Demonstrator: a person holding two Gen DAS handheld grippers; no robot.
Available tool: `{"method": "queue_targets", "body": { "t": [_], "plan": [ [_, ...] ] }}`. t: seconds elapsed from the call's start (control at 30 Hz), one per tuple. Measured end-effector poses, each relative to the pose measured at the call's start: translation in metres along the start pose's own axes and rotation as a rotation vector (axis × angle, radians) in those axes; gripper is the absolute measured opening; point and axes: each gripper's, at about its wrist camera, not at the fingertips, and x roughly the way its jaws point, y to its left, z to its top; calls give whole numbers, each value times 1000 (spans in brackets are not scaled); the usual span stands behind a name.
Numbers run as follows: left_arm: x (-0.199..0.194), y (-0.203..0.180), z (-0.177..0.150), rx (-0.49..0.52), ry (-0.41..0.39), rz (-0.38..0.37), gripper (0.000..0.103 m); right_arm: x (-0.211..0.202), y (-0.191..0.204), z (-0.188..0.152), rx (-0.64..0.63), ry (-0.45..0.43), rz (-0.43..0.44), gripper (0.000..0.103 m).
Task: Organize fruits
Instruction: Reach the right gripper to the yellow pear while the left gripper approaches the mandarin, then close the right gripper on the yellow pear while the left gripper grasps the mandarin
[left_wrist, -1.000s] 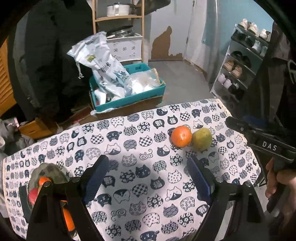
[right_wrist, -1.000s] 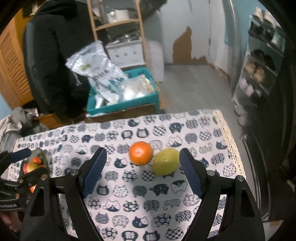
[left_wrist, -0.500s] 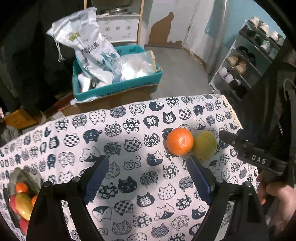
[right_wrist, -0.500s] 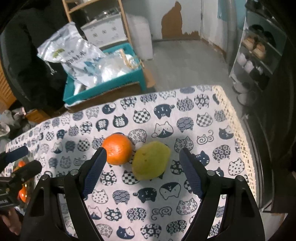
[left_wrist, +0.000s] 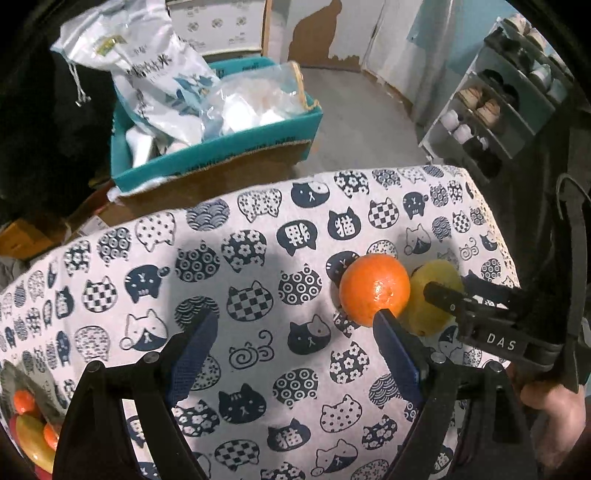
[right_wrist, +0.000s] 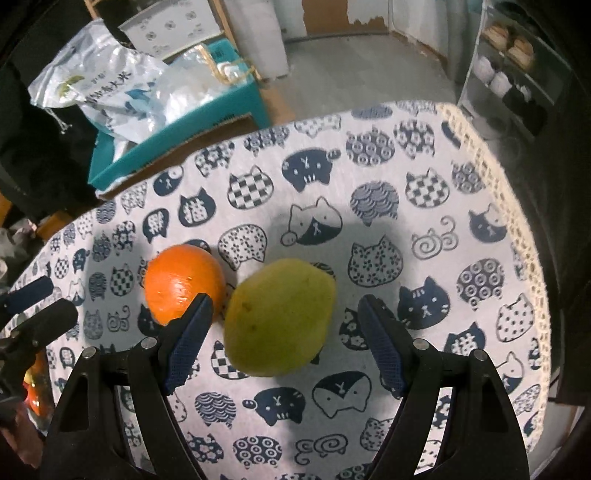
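An orange (left_wrist: 373, 288) and a yellow-green pear-like fruit (left_wrist: 436, 295) lie side by side on the cat-print tablecloth (left_wrist: 258, 266). In the right wrist view the green fruit (right_wrist: 280, 321) sits between my open right gripper's (right_wrist: 284, 325) fingers, with the orange (right_wrist: 183, 282) just left of the left finger. My left gripper (left_wrist: 295, 332) is open and empty, its right fingertip just in front of the orange. A bowl of fruit (left_wrist: 26, 424) sits at the table's left edge.
Behind the table stands a teal box (left_wrist: 221, 147) full of plastic bags. A shoe rack (left_wrist: 498, 110) stands at the right. The table's lace-trimmed right edge (right_wrist: 517, 229) is close to the green fruit.
Both grippers have moved forward and down towards the two fruits. The right gripper now straddles the green fruit. The left gripper's right finger has reached the orange.
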Motion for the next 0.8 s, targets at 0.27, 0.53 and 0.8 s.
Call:
{"method": "queue_targets", "body": {
  "t": [0.27,0.53,0.8],
  "plan": [
    [16,2,1,-13,28,-23,87,25,-8,-1,72,45,63,80],
    [23,-10,4,-4,32,-50,87,26,-9,-4,57,37,78,66],
    [33,-33,8,25,38,-77,87,9,-15,-10,-38,-16,-90,66]
  ]
}}
